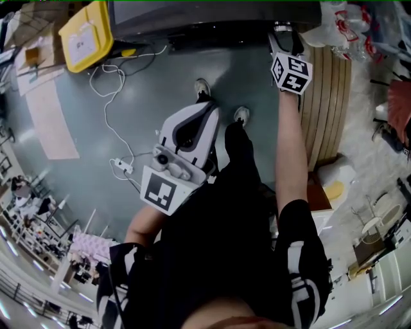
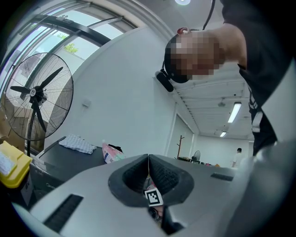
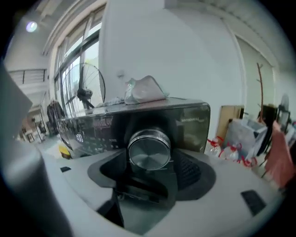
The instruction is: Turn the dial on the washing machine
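Observation:
The washing machine [image 1: 192, 16] stands at the top of the head view, dark, with a glossy black control panel [image 3: 92, 129]. Its round silver dial [image 3: 149, 149] sticks out of the panel. My right gripper [image 3: 152, 162] reaches out to it at arm's length [image 1: 284, 33]. Its jaws stand wide open around the dial, with a small gap on each side. My left gripper [image 1: 196, 122] is held back near the person's body, pointing upward. It is shut [image 2: 148, 159], pads meeting, with nothing between them.
A yellow box [image 1: 87, 35] sits left of the machine. A power strip with a white cable [image 1: 122, 168] lies on the grey floor. Round wooden boards [image 1: 327, 109] stand to the right. A fan [image 2: 37, 104], a cloth [image 2: 78, 143] and a bag [image 3: 145, 90] show around the machine.

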A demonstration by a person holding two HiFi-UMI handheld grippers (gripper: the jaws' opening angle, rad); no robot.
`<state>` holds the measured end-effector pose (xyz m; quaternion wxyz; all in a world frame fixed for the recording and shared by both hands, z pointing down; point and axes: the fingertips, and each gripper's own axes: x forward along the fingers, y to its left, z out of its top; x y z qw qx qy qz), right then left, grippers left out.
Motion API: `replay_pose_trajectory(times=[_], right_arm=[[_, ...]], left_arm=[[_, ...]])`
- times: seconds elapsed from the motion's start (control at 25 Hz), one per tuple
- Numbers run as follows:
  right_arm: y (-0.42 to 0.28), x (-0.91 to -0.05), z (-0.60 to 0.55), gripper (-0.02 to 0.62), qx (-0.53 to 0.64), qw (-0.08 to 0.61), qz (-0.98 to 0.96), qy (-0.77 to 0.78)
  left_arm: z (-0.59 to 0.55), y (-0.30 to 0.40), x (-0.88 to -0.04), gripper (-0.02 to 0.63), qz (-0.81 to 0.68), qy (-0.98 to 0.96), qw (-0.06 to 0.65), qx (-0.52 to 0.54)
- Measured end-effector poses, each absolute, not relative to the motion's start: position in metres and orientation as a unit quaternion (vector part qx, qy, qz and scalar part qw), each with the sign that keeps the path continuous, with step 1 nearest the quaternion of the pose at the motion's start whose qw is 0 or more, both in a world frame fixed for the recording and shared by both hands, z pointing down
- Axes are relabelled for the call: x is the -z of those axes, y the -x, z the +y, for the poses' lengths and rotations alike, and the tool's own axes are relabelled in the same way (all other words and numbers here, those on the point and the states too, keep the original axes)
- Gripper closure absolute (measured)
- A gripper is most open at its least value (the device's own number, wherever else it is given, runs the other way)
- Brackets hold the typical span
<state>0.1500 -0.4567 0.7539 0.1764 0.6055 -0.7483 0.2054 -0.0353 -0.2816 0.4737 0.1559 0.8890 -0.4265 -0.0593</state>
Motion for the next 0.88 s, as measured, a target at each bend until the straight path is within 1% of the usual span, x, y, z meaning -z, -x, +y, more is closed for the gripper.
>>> replay_pose_trajectory(times=[0.08, 0.12, 0.16, 0.2, 0.32, 0.36, 0.4, 0.56, 0.68, 0.8, 0.84, 0.88], right_arm=[[-0.149, -0.752, -0.459, 0.275, -0.162, 0.209, -0.745, -0.612], [-0.149, -0.751, -0.46, 0.289, -0.153, 0.213, -0.746, -0.612], [-0.15, -0.752, -0.462, 0.293, -0.162, 0.202, -0.749, -0.61], [-0.152, -0.753, -0.463, 0.296, -0.194, 0.174, -0.752, -0.606], [-0.159, -0.756, -0.464, 0.299, -0.339, 0.042, -0.741, -0.579], [-0.159, -0.756, -0.464, 0.299, -0.36, 0.021, -0.736, -0.573], [-0.159, -0.755, -0.463, 0.299, -0.362, 0.02, -0.736, -0.571], [-0.157, -0.75, -0.457, 0.284, -0.31, 0.069, -0.75, -0.581], [-0.155, -0.744, -0.441, 0.272, -0.303, 0.09, -0.749, -0.582], [-0.15, -0.724, -0.412, 0.275, -0.298, 0.107, -0.752, -0.579], [-0.145, -0.713, -0.399, 0.304, -0.298, 0.109, -0.755, -0.574], [-0.139, -0.7, -0.386, 0.364, -0.299, 0.11, -0.759, -0.568]], left_arm=[[-0.283, 0.036, -0.476, 0.583, -0.427, -0.888, 0.157, 0.058], [-0.284, 0.037, -0.477, 0.583, -0.428, -0.888, 0.159, 0.058], [-0.286, 0.037, -0.478, 0.583, -0.429, -0.887, 0.16, 0.059], [-0.287, 0.036, -0.479, 0.583, -0.429, -0.887, 0.16, 0.059], [-0.288, 0.035, -0.483, 0.583, -0.43, -0.887, 0.159, 0.058], [-0.287, 0.035, -0.484, 0.583, -0.431, -0.887, 0.159, 0.057], [-0.286, 0.034, -0.485, 0.584, -0.43, -0.887, 0.16, 0.056], [-0.279, 0.032, -0.479, 0.583, -0.431, -0.886, 0.159, 0.061], [-0.27, 0.034, -0.47, 0.583, -0.434, -0.886, 0.152, 0.065], [-0.259, 0.037, -0.451, 0.583, -0.444, -0.882, 0.14, 0.071], [-0.255, 0.038, -0.442, 0.584, -0.449, -0.88, 0.133, 0.075], [-0.25, 0.039, -0.431, 0.583, -0.455, -0.878, 0.125, 0.081]])
